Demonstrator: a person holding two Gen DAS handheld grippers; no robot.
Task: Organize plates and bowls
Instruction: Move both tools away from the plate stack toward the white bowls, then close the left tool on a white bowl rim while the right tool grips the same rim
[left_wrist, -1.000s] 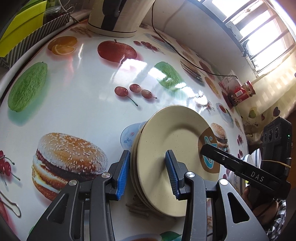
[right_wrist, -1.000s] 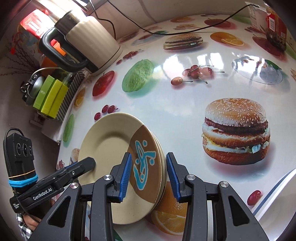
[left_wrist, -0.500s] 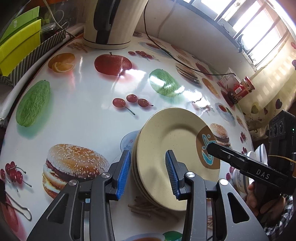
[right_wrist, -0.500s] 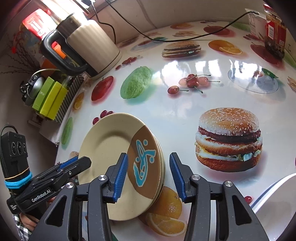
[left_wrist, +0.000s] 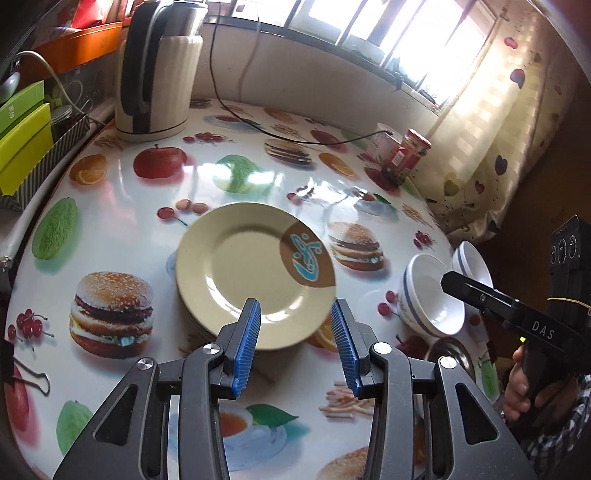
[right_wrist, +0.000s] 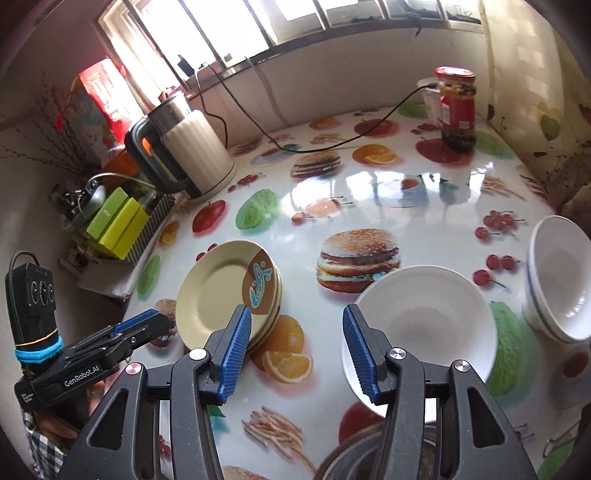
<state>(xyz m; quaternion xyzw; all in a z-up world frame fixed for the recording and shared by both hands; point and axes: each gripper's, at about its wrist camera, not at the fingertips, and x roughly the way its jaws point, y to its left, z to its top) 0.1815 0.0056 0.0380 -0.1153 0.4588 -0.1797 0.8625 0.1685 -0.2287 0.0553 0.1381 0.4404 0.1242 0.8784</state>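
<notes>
"DAS" stands in white on the right gripper (left_wrist: 461, 284); "GenRobot.AI" stands in white on the left gripper (right_wrist: 147, 323). Jar label unreadable.

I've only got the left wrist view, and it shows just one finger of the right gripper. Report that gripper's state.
Observer: The right gripper is wide open, with nothing between its fingers.
Operator: Now tell me what it's aimed at.
Observer: It points at the printed tablecloth in the gap between the plate stack on its left and the nearer white bowl on its right. The bowl's near rim passes behind the gripper's right finger in the right wrist view.
</notes>
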